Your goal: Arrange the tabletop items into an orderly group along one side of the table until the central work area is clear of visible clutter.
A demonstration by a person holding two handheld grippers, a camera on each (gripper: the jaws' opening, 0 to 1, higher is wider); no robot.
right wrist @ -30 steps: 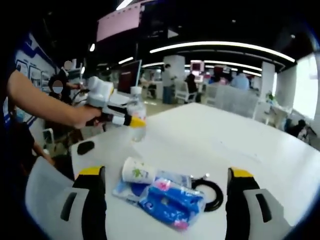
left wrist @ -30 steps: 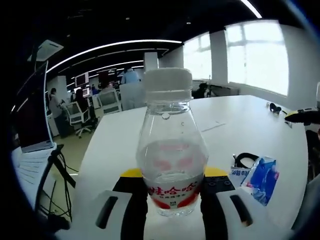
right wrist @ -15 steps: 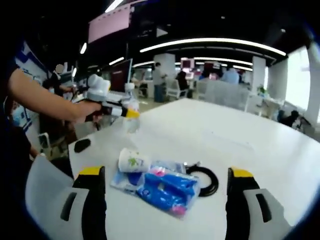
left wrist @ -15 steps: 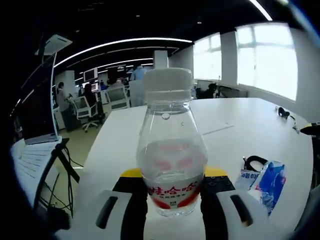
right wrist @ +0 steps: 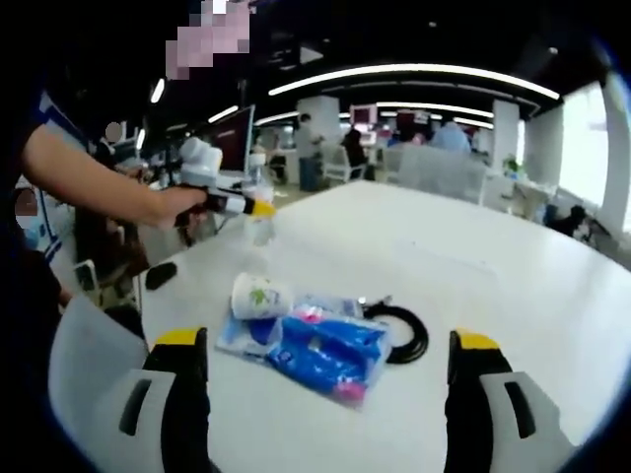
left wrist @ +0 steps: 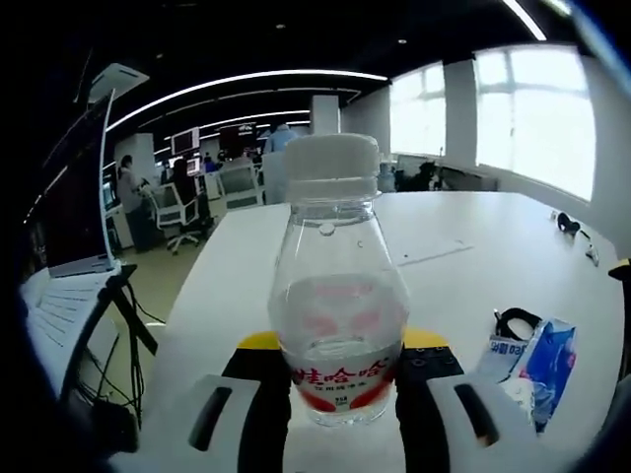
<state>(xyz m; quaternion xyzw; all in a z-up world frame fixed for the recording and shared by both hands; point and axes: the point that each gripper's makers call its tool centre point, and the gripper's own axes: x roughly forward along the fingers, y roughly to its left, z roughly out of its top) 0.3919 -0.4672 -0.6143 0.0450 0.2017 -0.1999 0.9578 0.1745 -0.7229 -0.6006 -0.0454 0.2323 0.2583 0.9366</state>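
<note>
Left gripper view: my left gripper (left wrist: 340,394) clamps a clear, white-capped water bottle (left wrist: 338,296), red-labelled, upright over the white table (left wrist: 473,236).

Right gripper view: my right gripper (right wrist: 325,394) hangs with jaws wide apart, touching nothing, above a blue packet (right wrist: 325,357), paper cup (right wrist: 258,296) and black cable (right wrist: 402,333) near the table's corner.

Black, yellow-tipped tongs (right wrist: 325,394); dark sleeve (right wrist: 25,108)
</note>
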